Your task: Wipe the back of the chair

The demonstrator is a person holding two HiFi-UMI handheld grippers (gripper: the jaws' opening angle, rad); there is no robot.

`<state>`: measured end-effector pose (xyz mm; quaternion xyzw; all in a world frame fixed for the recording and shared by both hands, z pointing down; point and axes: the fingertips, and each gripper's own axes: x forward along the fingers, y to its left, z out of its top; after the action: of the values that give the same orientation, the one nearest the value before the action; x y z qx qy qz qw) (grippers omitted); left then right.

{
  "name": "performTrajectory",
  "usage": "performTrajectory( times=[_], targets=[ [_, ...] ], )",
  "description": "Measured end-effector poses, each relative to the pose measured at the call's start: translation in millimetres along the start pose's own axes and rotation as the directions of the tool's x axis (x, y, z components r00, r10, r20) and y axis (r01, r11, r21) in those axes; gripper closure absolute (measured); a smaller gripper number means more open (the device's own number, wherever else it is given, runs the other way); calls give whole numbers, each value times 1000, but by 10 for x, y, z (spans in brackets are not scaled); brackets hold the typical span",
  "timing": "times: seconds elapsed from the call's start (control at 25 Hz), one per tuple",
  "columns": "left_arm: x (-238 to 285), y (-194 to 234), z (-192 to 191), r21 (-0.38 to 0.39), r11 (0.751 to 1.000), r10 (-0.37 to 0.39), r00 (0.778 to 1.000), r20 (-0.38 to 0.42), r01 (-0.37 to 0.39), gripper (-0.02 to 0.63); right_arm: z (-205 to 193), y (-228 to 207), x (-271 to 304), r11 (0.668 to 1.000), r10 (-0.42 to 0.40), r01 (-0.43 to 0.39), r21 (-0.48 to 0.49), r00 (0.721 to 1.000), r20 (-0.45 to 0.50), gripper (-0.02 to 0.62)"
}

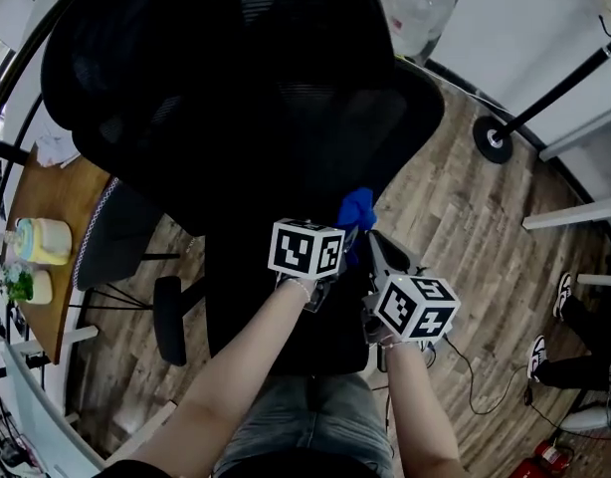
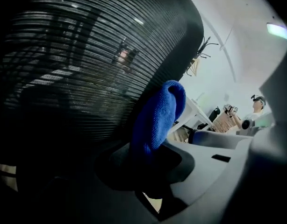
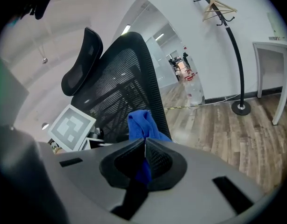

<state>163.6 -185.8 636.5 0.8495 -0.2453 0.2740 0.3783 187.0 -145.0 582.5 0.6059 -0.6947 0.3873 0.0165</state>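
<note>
Both grippers were clenched on one blue cloth point(image 1: 357, 210): your left gripper point(image 2: 146, 167) and your right gripper point(image 3: 144, 164) each pinched a fold. The cloth sat at about 5 o'clock on the black mesh chair back point(image 1: 236, 98), by its lower edge. Whether it touched the mesh was unclear. Judging by this, nearly all the wiping was yet to do.
</note>
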Motion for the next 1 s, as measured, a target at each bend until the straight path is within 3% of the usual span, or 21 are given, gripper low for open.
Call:
performTrajectory(
  times=[0.32,1.0],
  targets=[
    [-232,275,5,-60,998,19,999,49,-16,495,-83,263,212,998,41,-43,-40,998,-49,566],
    [-1105,1135,-29,-183,974,162,977,139,-135,495,-222,1076,542,981,145,-159,-115,982,-119,566]
  ],
)
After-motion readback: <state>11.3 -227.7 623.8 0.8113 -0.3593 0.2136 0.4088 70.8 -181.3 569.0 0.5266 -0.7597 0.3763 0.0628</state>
